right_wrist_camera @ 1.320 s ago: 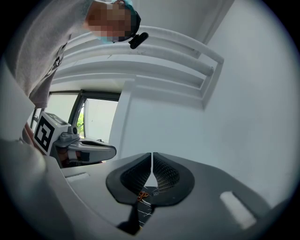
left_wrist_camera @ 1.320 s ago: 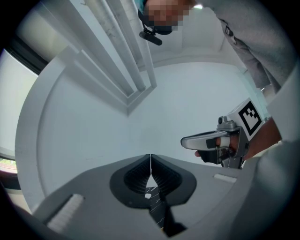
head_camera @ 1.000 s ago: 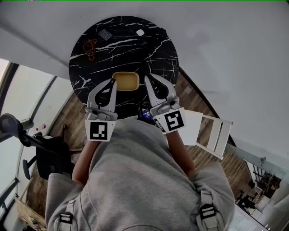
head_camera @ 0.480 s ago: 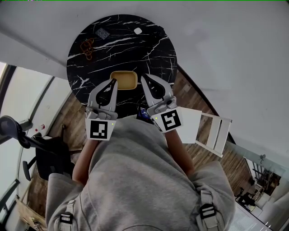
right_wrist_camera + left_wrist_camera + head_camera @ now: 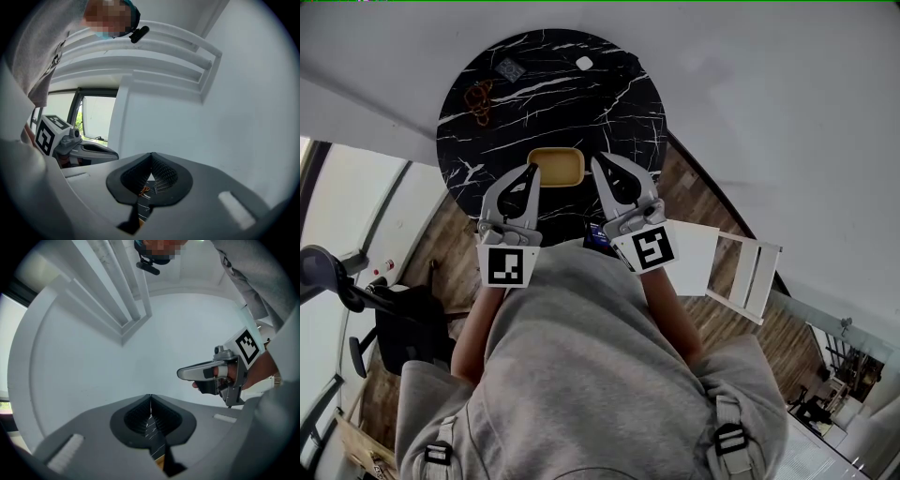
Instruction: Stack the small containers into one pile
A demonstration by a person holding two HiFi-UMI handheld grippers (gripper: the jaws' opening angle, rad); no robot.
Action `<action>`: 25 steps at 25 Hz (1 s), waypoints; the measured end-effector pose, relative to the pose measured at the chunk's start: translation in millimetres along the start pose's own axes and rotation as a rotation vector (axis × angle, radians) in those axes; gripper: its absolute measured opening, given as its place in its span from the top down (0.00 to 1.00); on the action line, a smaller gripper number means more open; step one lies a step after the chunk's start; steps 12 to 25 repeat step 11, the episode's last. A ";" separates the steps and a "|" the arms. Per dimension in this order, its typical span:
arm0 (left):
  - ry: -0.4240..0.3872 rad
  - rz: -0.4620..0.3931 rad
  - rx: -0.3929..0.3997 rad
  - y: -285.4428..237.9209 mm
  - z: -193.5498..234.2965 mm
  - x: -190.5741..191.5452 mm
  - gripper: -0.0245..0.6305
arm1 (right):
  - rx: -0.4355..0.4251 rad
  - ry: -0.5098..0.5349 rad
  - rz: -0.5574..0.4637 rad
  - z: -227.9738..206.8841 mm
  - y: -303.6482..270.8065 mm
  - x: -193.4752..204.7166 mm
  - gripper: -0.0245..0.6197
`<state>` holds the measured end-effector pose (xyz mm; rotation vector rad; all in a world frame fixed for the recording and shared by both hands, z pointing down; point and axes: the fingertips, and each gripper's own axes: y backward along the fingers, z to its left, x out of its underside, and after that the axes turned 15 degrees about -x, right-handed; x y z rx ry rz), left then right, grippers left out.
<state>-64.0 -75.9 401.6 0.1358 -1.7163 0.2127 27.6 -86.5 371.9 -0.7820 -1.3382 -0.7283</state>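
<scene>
The round black marble desk (image 5: 581,103) fills the upper middle of the head view. Over its near edge hover the left hand-held gripper (image 5: 533,169) and the right hand-held gripper (image 5: 597,161), both pointing about level. Each has its jaws pressed together with nothing between them.

No stacking looks under way. I judge this a pause, either before a pick or after the pile is done. Any next pick would call for one gripper to spread its jaws and tip down toward a rim.

The yellow container (image 5: 557,166) lies flat on the near part of the desk, between the two gripper tips, open side up. Its long axis runs left to right, across the way the grippers point. Whether it is one container or several nested I cannot tell.

At the far edge lie an orange tangle (image 5: 480,98), a grey square (image 5: 508,68) and a white bit (image 5: 584,63), too small to identify.
</scene>
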 end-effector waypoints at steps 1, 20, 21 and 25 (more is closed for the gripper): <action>-0.001 0.002 0.002 -0.7 0.4 1.2 0.96 | 0.001 -0.001 0.001 -0.4 0.4 0.5 0.95; -0.028 0.035 0.019 -10.9 -9.8 17.3 0.96 | 0.015 -0.011 0.017 -10.3 4.9 6.0 0.95; -0.028 0.035 0.019 -10.9 -9.8 17.3 0.96 | 0.015 -0.011 0.017 -10.3 4.9 6.0 0.95; -0.028 0.035 0.019 -10.9 -9.8 17.3 0.96 | 0.015 -0.011 0.017 -10.3 4.9 6.0 0.95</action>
